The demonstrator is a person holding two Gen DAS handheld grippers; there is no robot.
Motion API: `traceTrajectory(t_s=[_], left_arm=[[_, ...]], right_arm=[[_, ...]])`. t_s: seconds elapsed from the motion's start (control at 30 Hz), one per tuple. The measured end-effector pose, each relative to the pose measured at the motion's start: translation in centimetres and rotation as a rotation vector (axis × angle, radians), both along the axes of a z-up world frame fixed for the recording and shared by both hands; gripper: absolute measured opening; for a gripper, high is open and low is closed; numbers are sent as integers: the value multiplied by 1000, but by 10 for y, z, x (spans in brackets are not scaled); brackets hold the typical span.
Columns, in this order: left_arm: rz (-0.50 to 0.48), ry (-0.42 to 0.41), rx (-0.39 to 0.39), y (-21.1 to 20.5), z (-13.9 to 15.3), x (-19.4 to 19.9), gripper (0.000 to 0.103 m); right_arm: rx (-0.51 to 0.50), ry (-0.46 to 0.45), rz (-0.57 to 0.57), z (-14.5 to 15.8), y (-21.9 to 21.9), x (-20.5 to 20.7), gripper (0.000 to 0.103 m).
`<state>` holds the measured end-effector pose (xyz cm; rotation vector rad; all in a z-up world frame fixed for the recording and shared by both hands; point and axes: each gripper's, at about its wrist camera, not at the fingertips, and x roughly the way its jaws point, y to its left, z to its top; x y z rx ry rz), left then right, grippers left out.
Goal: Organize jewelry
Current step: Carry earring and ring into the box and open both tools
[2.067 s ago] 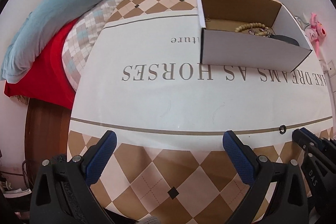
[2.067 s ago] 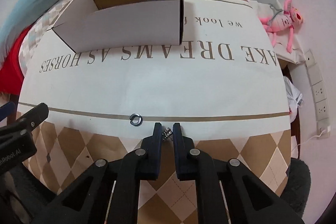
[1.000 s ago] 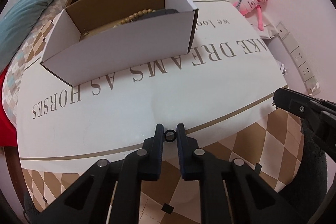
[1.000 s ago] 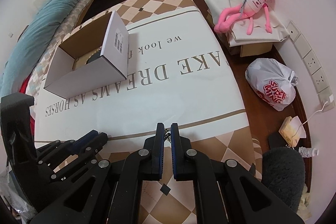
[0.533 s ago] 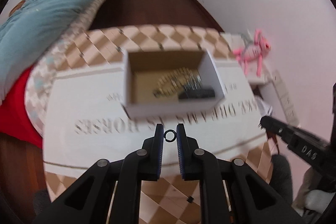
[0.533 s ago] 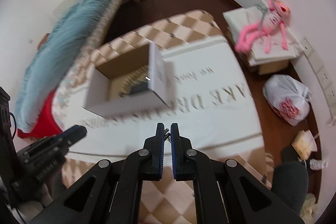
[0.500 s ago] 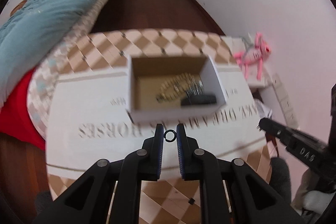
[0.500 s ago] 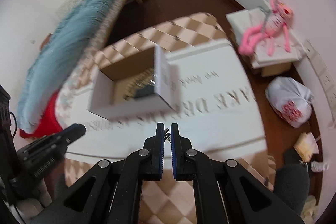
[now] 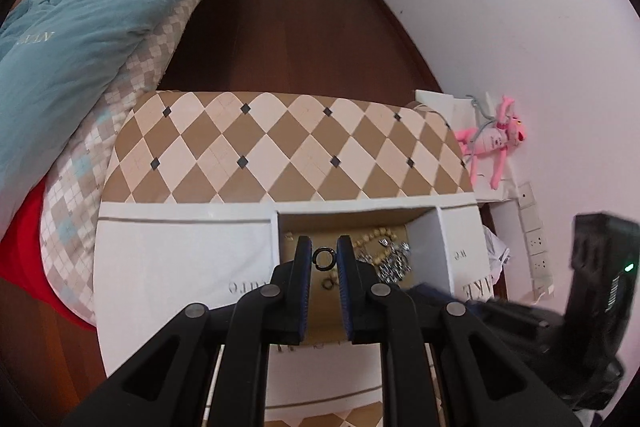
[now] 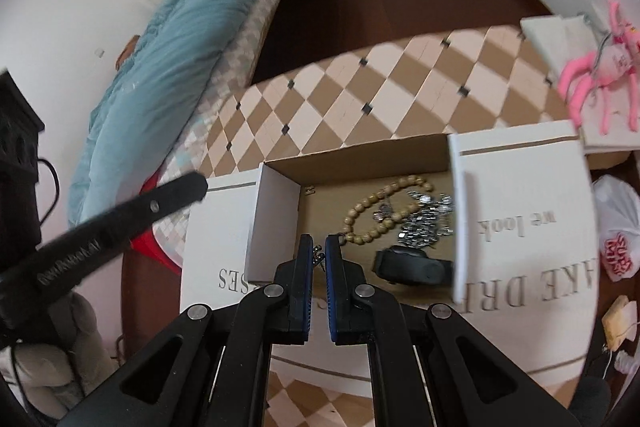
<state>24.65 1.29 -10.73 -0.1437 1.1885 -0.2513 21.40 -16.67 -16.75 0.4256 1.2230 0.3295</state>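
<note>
My left gripper (image 9: 324,259) is shut on a small dark ring (image 9: 324,259) and holds it above the open cardboard box (image 9: 424,247). My right gripper (image 10: 318,254) is shut on a small metal jewelry piece (image 10: 318,255), also above the box (image 10: 276,215). Inside the box lie a wooden bead bracelet (image 10: 380,211), a silver chain heap (image 10: 426,221), a black band (image 10: 412,265) and a small ring (image 9: 329,283). The left gripper's finger (image 10: 120,215) shows at the left of the right wrist view.
The box stands on a table with a white and checkered cloth (image 9: 280,155). A bed with a teal duvet (image 9: 80,15) lies to the left. A pink plush toy (image 9: 496,139) and a white bag (image 10: 618,227) are to the right, by the wall.
Both grippers have risen from the tabletop with their pieces and moved over the box, which now lies right below the fingertips.
</note>
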Motion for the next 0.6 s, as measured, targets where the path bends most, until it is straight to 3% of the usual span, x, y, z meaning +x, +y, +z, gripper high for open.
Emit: traceTrajectory(t_s=[0.1,0.13,0.17,0.2,0.23,0.27,0.4,0.43,0.5,0.6], left_arm=[[17,16,22,2,-4,14,12],[25,20,27,4,-6,17,17],[31,21,34,5,-7,19,23],[36,18,41,6,-7,19,40],[44,8,52,9,-7,19,56],[52,-4,72,11,-7,17,63],[87,-19,103,23,-10,8,69],[98,-20,111,27,-12,4,79],[116,-24,132,30,-15,-3,89],[143,-30,175,34,-20,-17,91]], right_arm=[[39,86,2,-19,3,15,7],[41,107,10,-24,4,18,8],[26,118,6,-26,4,19,16],[9,119,4,-27,4,20,33],[6,117,5,-27,3,19,41],[-6,112,0,-27,2,18,48],[-109,63,-7,-17,-4,10,50],[-131,55,-9,-15,-5,8,52],[-199,30,-16,-11,-7,5,59],[-307,4,-25,-6,-11,-1,67]])
